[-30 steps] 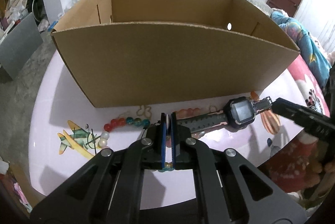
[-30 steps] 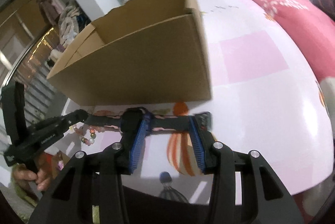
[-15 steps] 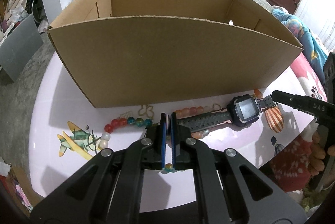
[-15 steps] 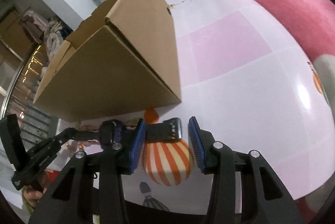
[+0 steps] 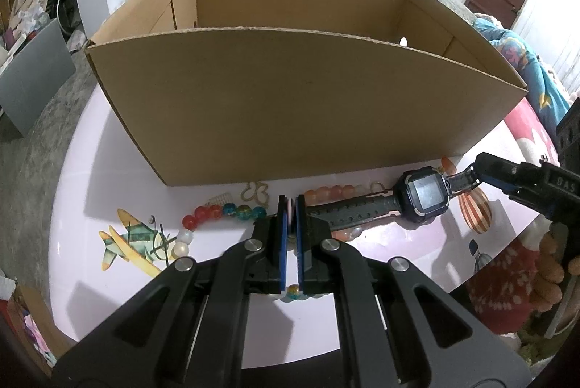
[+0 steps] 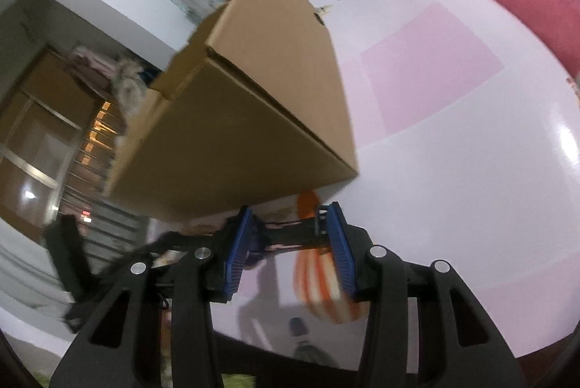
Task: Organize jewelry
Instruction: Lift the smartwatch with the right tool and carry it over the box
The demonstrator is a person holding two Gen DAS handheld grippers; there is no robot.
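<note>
Left view alone shows left gripper [image 5: 290, 207] closed on bead bracelet [image 5: 224, 211]; right gripper [image 6: 290, 225] fingers straddle watch [image 5: 425, 196] strap, grip indiscernible.

Bright overhead light, table [image 6: 453, 91] glare, fisheye-warped edges, right view seemingly motion-blurred

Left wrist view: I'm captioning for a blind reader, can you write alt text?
Left gripper, jaws shut on a colourful bead bracelet, before an open brown cardboard box. Right gripper is at the strap of a dark smartwatch.
</note>
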